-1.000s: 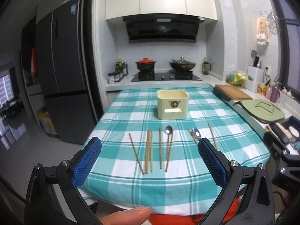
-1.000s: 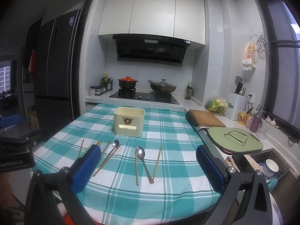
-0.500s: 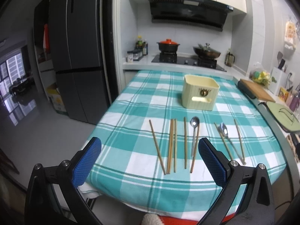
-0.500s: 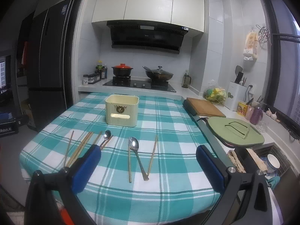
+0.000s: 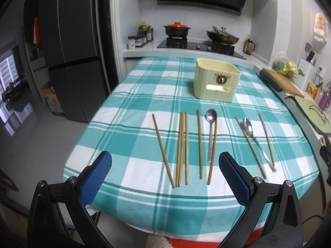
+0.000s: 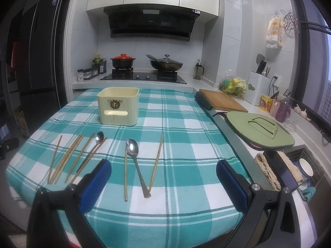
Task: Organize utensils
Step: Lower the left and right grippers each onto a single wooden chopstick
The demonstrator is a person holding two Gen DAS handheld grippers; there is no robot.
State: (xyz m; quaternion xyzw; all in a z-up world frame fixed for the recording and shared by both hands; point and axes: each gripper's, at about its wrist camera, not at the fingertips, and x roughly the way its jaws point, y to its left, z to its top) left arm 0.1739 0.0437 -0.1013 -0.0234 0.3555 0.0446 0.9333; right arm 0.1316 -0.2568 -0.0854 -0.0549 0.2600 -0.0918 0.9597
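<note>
Chopsticks and spoons lie in a loose row across the teal-and-white checked tablecloth (image 5: 132, 95), handles toward the near edge, seemingly laid out so each can be taken singly.

Left wrist view: the left gripper (image 5: 165, 173) hovers above the cloth's near edge with its blue-padded fingers (image 5: 95, 177) wide apart and nothing between them. Framed just ahead of them are five brown wooden chopsticks (image 5: 182, 147) and a steel spoon with a round bowl (image 5: 210, 132), its handle lying against the chopstick on its right. A second steel spoon (image 5: 256, 142), flanked by two more chopsticks, lies beyond the right-hand finger. The cream ribbed plastic utensil holder (image 5: 216, 80) stands farther ahead, behind the row, open top up (presumably the destination).

Right wrist view: the right gripper (image 6: 163, 180) also hangs spread and empty. Between its fingers lie a larger steel spoon (image 6: 135, 163) and the chopstick on either side of it (image 6: 157, 161); the other chopsticks and the smaller spoon (image 6: 97, 142) sit to the left, past the left-hand finger. The holder (image 6: 118, 106) stands ahead and slightly left. Judging by this, nothing is sorted yet.
</note>
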